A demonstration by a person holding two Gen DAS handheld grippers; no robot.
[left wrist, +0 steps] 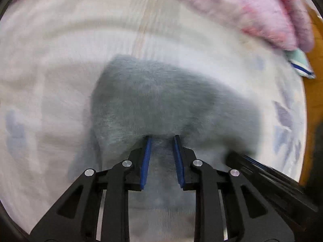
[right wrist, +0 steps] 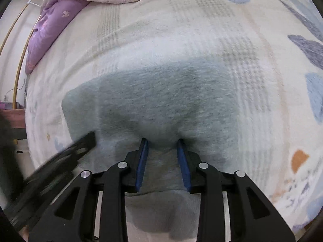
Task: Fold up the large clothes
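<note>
Both grippers pinched the grey garment over the bed.

The left gripper (left wrist: pixel 161 138) had its jaws narrow, a bunched ridge of the garment (left wrist: pixel 161 100) clamped between the blue pads (left wrist: pixel 145 161); the right gripper (right wrist: pixel 162 141) gripped the same cloth likewise. Beyond the tips the garment draped down onto the bedspread (right wrist: pixel 201 30), though motion blur left its edges vague. Each gripper showed at the garment's side in the other's view. A pink quilt (left wrist: pixel 252 6) lay heaped at the bedspread's far edge, well apart from the garment.
</note>
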